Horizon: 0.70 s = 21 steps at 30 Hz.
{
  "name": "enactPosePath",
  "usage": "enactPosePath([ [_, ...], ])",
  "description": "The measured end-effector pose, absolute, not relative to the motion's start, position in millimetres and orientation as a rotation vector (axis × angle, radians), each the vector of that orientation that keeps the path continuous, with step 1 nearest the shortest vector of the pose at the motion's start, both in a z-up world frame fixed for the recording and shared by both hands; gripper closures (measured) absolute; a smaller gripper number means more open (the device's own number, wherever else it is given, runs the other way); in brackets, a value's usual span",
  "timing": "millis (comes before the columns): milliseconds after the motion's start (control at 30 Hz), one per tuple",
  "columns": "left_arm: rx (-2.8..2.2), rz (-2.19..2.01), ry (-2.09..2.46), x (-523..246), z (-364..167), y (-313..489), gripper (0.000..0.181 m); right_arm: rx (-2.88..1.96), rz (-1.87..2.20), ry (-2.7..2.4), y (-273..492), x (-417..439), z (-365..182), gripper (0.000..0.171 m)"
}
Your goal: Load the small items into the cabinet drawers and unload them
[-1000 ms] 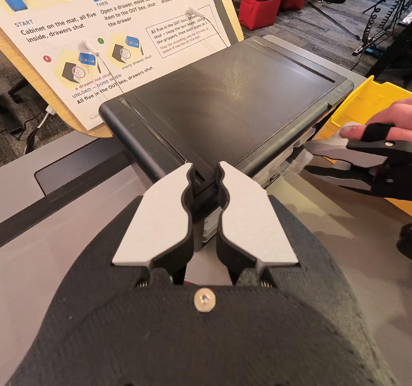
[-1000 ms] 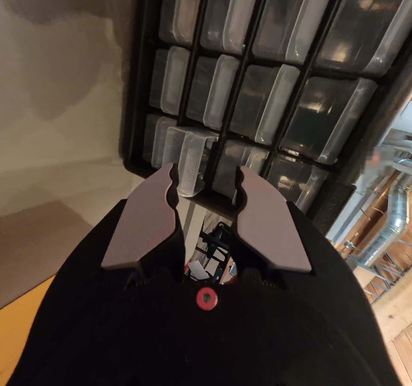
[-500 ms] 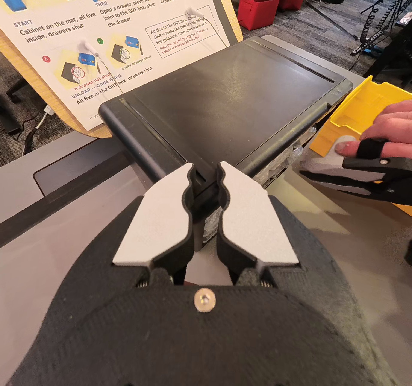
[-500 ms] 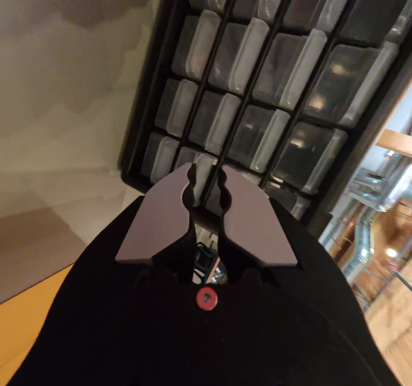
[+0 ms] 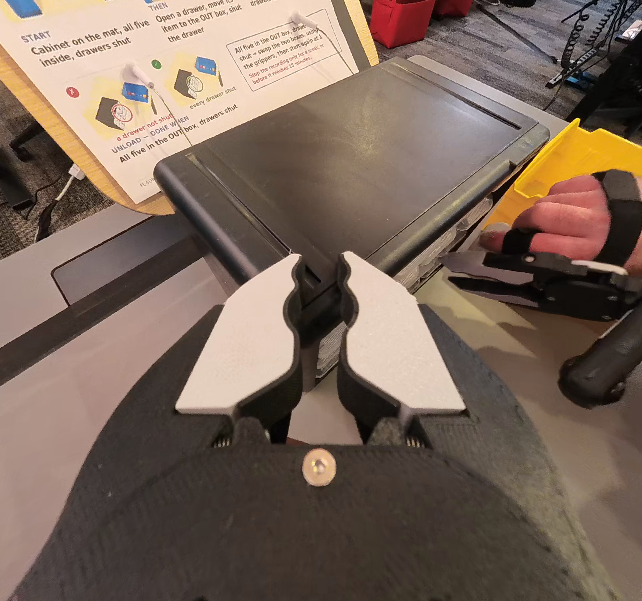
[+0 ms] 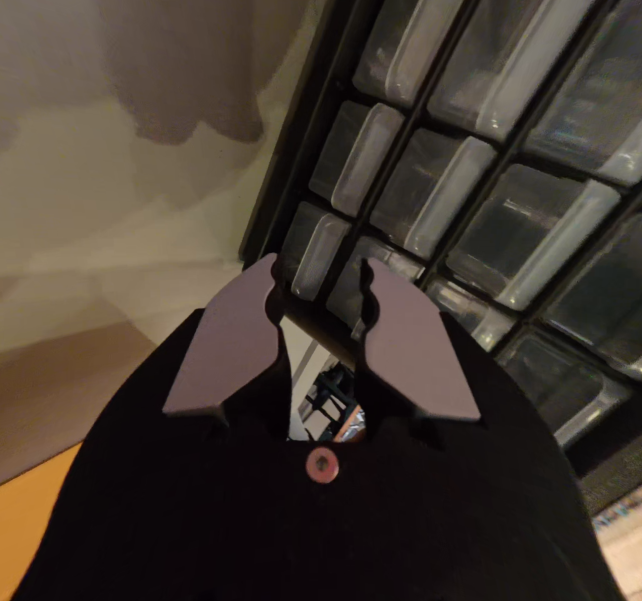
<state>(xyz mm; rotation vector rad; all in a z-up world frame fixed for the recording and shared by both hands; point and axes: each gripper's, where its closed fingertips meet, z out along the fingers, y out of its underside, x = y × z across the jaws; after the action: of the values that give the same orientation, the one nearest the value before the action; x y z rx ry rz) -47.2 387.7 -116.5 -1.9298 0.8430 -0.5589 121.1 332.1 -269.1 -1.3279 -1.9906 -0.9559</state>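
While my left claw (image 5: 319,265) clamped cabinet (image 5: 347,167) corner, right claw (image 6: 318,268), jaws apart, needed squaring onto drawer (image 6: 312,254) handle.

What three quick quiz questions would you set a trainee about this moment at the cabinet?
1. True or false: the right hand-held gripper is carrying a small item.
2. Which colour is the bin on the table beside the cabinet? A red, B yellow, C blue.
3. Fill in: the left hand-held gripper has its fingers either side of the cabinet's near top ____.

Key: 1 false, its fingers are apart with nothing between them, in front of the clear drawers. 2 B. 3 corner.
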Motion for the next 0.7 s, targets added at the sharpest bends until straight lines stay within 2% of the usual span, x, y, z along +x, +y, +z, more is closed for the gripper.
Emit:
enactPosePath([
  [100,-1.925,-0.561,0.839,-47.1,-116.6,387.4,0.162,-1.22,-1.063,-2.024,338.3,120.2,-278.6,0.117],
  [133,-1.925,-0.561,0.838,-47.0,-116.6,387.4,0.162,-1.169,-1.108,-2.025,340.7,118.9,-280.4,0.117],
  [267,-1.927,-0.56,0.841,-47.1,-116.7,387.5,0.162,-0.994,-1.216,-1.985,349.9,113.1,-281.4,0.139],
  [433,-1.923,-0.563,0.837,-47.2,-116.7,387.8,0.162,-0.945,-1.234,-1.959,351.9,110.3,-278.0,0.151],
  [467,-1.923,-0.564,0.837,-47.1,-116.7,387.8,0.162,-0.955,-1.226,-1.969,350.5,110.5,-279.1,0.16],
  [700,-1.924,-0.562,0.838,-47.2,-116.7,387.5,0.162,-1.022,-1.201,-1.942,341.4,111.1,-273.8,0.171],
])
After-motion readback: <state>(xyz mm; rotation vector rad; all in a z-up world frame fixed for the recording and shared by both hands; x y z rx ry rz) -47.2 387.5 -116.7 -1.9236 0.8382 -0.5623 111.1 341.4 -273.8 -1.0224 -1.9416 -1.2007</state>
